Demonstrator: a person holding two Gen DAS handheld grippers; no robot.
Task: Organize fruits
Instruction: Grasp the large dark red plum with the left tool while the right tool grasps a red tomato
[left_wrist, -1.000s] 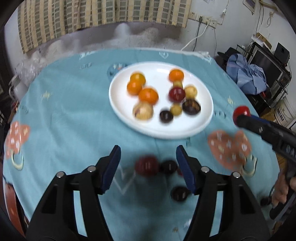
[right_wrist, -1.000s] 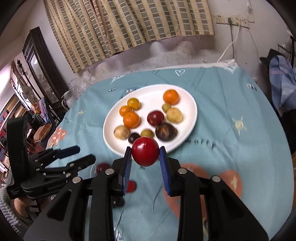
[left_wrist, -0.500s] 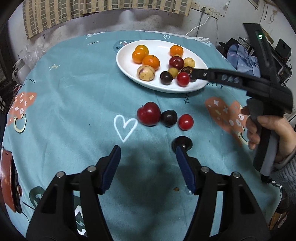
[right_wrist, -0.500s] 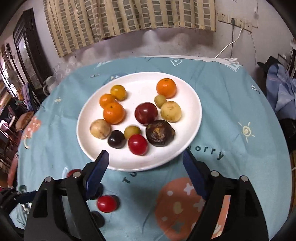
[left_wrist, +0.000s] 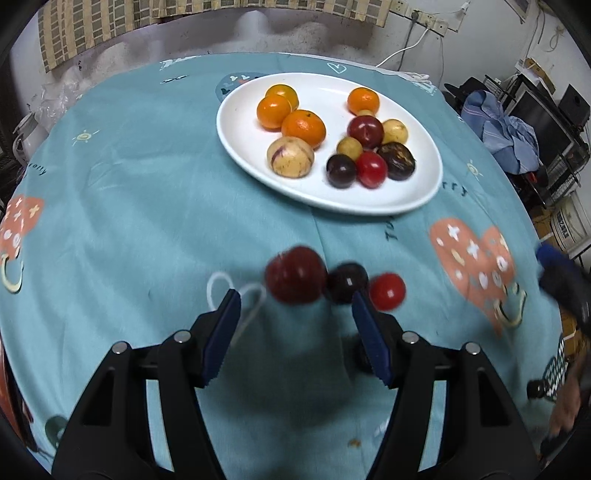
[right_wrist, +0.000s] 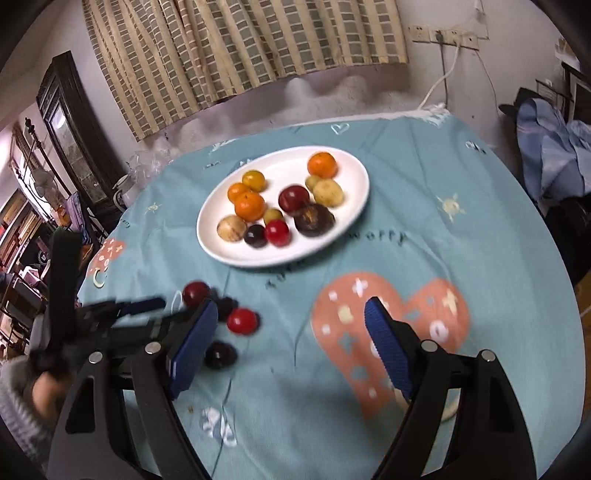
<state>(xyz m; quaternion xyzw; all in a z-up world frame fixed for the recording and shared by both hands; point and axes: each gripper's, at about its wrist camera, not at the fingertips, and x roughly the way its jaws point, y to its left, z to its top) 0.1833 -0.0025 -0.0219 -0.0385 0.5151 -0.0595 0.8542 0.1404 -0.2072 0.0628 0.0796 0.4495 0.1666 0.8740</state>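
Note:
A white plate (left_wrist: 417, 195) (right_wrist: 351, 173) holds several fruits: oranges, plums, yellow ones and a small red tomato (left_wrist: 371, 168) (right_wrist: 277, 232). On the teal cloth lie a large dark red plum (left_wrist: 295, 275) (right_wrist: 195, 292), a dark plum (left_wrist: 347, 282), a red tomato (left_wrist: 387, 291) (right_wrist: 242, 321) and another dark fruit (right_wrist: 220, 355). My left gripper (left_wrist: 295, 325) is open and empty, just short of the large plum. My right gripper (right_wrist: 291, 339) is open and empty above the cloth, right of the loose fruits.
The round table has a teal cloth (left_wrist: 147, 206) with heart prints. Curtains and a wall stand behind it. Clothes and shelves (left_wrist: 517, 136) are off the right edge; a dark cabinet (right_wrist: 70, 122) stands at the left.
My right gripper set the red tomato on the plate, opened and pulled back toward the near right. My left gripper has moved forward toward the large plum.

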